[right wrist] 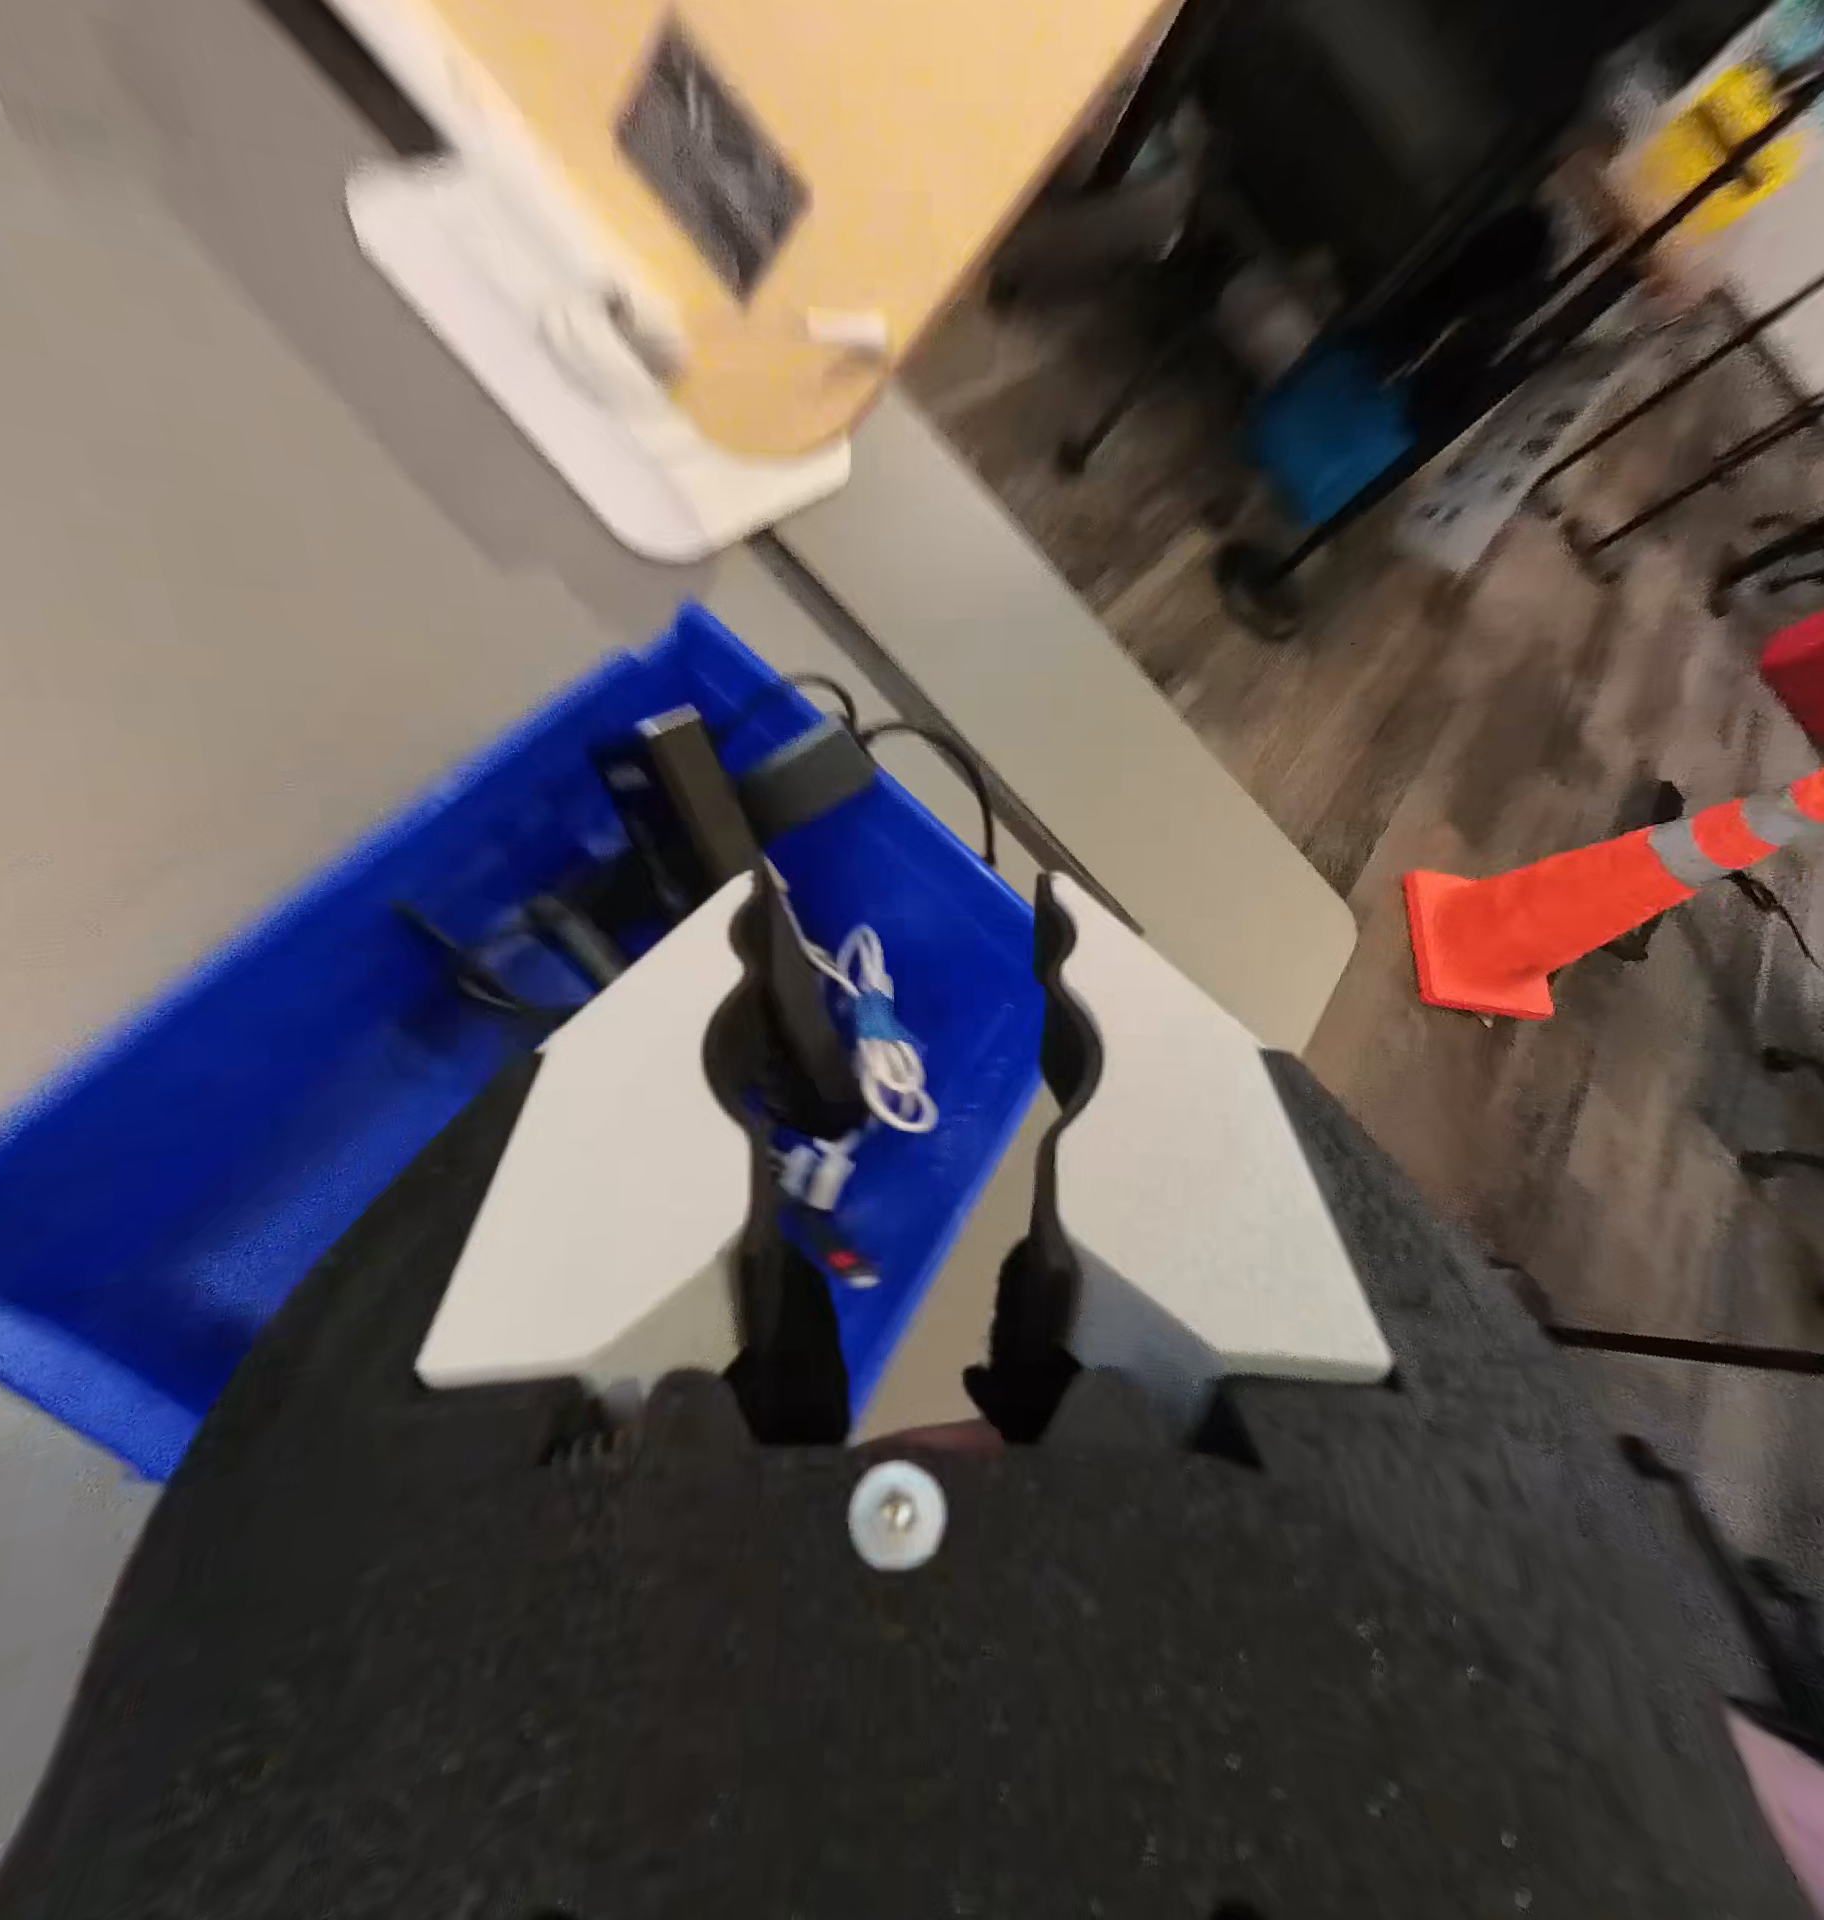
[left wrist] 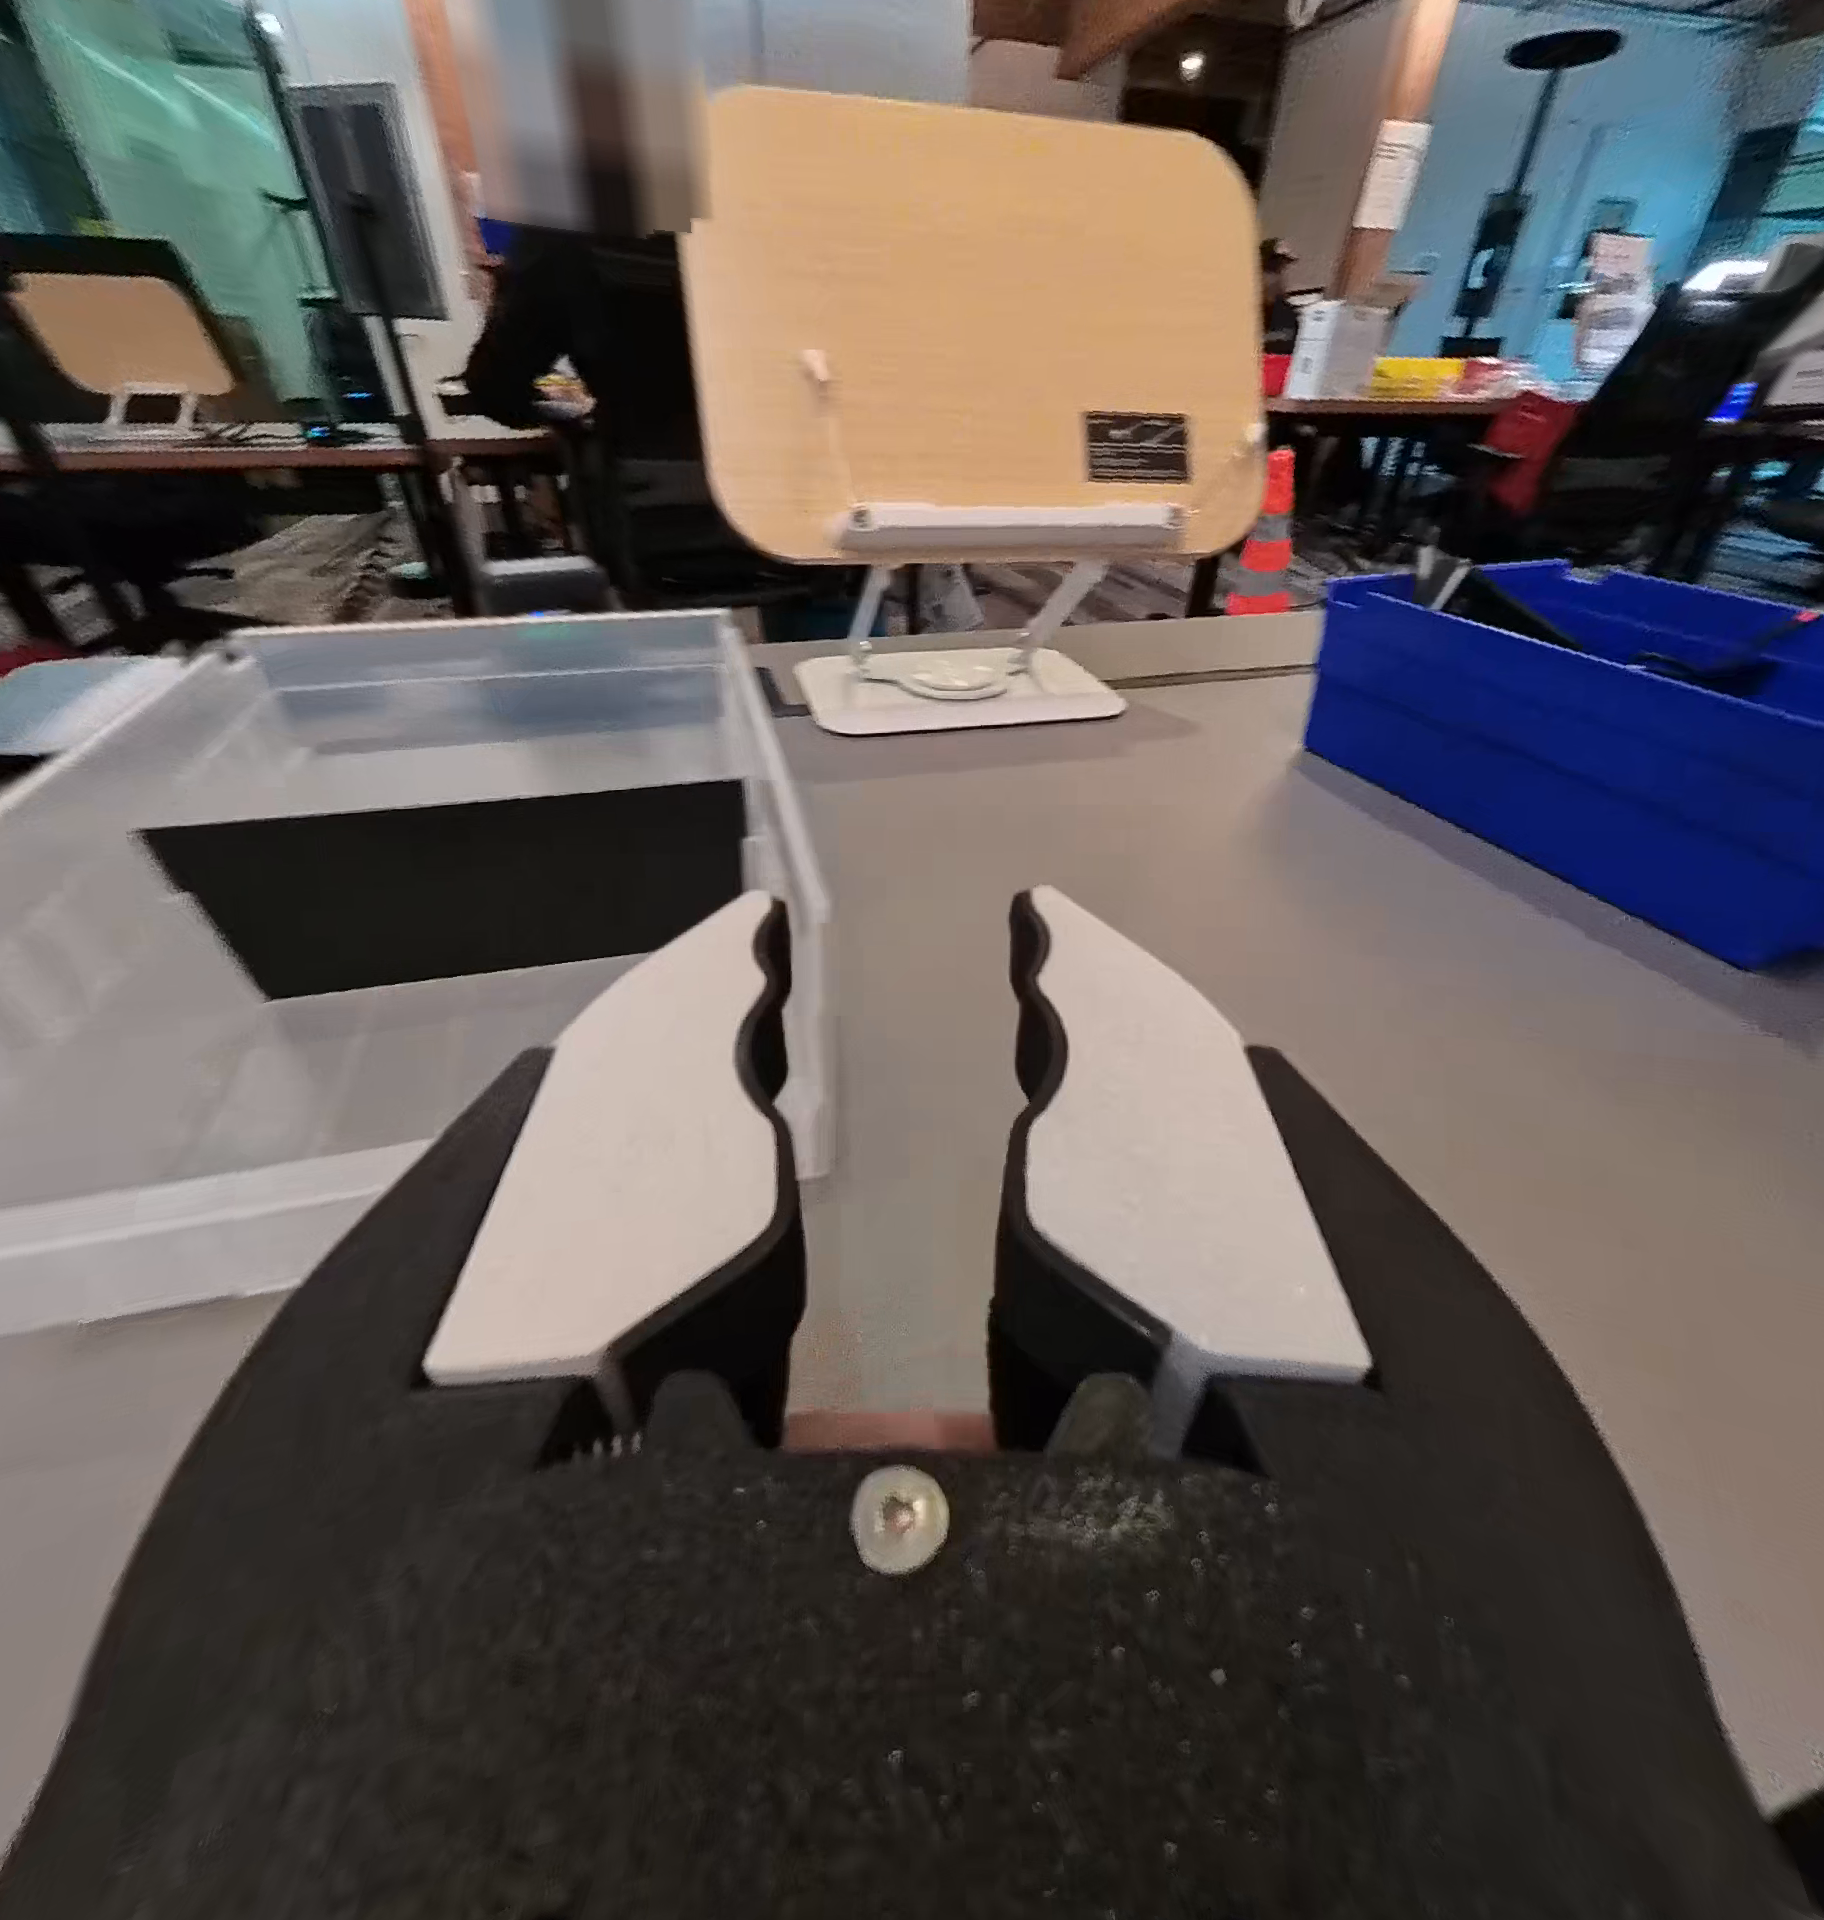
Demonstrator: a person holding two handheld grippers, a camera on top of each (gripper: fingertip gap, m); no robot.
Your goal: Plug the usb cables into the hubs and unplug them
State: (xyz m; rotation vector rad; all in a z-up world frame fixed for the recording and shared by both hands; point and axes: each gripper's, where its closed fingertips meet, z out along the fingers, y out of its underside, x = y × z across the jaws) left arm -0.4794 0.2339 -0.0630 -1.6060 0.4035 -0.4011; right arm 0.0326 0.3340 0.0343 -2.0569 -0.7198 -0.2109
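Note:
A blue bin (right wrist: 212,1143) near the table's right edge holds a long black hub (right wrist: 705,800), a grey hub (right wrist: 809,774), a coiled white USB cable (right wrist: 887,1049) and other dark cables. My right gripper (right wrist: 897,894) is open and empty. It hovers over the bin's near end and points down into it. The view is blurred. My left gripper (left wrist: 897,904) is open and empty, low over the grey table (left wrist: 1147,1039). The blue bin also shows in the left wrist view (left wrist: 1573,810), to the right and farther back.
A clear plastic box (left wrist: 788,852) with a black sheet (left wrist: 451,883) inside sits left of my left gripper. A wooden board on a white stand (left wrist: 970,312) is at the table's back. An orange cone (right wrist: 1594,894) is on the floor past the table's edge. My right fingertips sit around 55 centimeters from my left ones.

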